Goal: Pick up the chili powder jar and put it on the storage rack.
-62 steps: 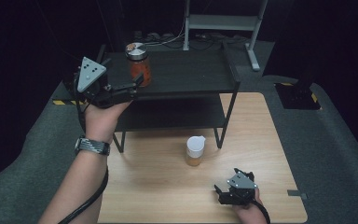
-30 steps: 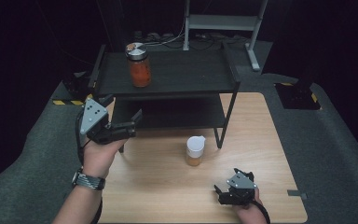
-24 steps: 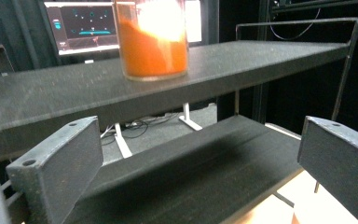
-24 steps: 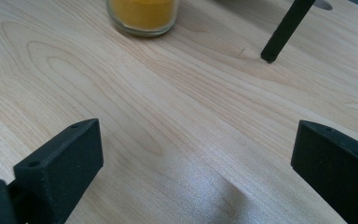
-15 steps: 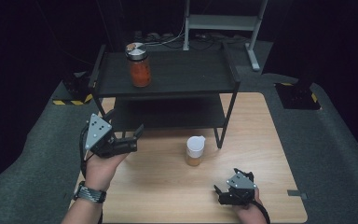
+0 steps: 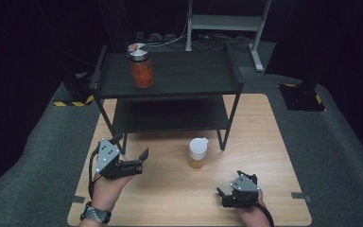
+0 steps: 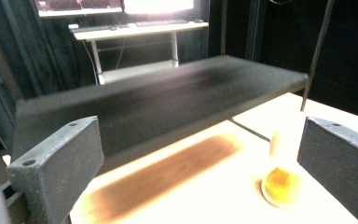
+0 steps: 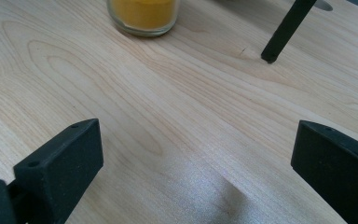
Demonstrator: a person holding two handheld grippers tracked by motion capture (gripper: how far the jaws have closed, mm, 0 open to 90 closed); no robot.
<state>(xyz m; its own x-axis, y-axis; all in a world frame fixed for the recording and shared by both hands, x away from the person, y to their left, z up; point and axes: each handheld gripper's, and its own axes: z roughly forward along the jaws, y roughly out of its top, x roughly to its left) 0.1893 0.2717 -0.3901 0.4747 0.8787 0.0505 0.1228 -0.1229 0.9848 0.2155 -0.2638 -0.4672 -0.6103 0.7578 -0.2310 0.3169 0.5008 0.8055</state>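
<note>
Now my left gripper (image 6: 139,159) is wide open, holding nothing, so I should slide it straight around the small jar (image 6: 198,152) mid-table

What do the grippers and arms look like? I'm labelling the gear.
Both grippers, left gripper and right gripper, are black with blocky jaws and a grey three-cornered top plate. A black cable trails from the left one. The left wrist wears a dark watch.

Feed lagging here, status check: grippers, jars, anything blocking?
Left gripper open, empty. Right gripper open, low over table. Yellow jar untouched, red jar on shelf. Nothing blocking.
</note>
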